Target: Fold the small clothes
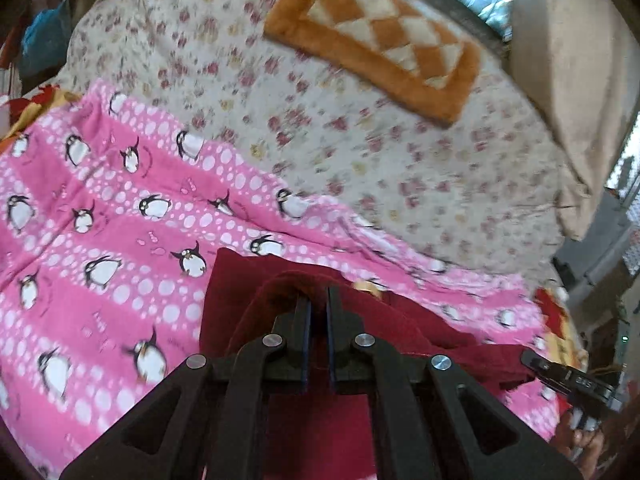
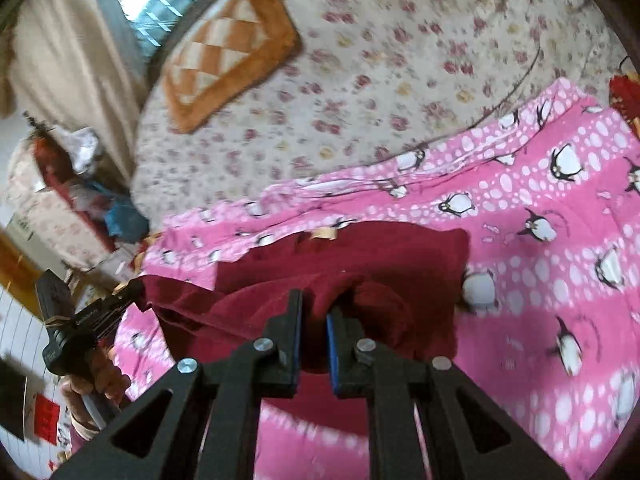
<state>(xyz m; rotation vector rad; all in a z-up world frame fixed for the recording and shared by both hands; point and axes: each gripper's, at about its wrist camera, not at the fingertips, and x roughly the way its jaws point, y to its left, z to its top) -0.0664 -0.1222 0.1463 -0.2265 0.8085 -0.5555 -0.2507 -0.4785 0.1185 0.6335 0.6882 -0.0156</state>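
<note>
A dark red garment point(image 1: 240, 288) hangs lifted between both grippers over a pink penguin-print blanket point(image 1: 120, 220). In the left wrist view my left gripper point(image 1: 318, 294) is shut on a folded edge of the cloth, which bunches over its tips. My right gripper point(image 1: 528, 358) shows at the lower right, pinching the garment's other end. In the right wrist view my right gripper point(image 2: 316, 304) is shut on the dark red garment point(image 2: 380, 252). The left gripper point(image 2: 136, 286) holds the far corner at the left, with a hand point(image 2: 96, 376) on its handle.
The pink blanket point(image 2: 540, 280) lies on a bed with a floral sheet point(image 1: 360, 140). An orange checked cushion point(image 1: 380, 40) rests at the far side near a beige curtain point(image 1: 580, 80). Cluttered items point(image 2: 60, 200) sit beside the bed.
</note>
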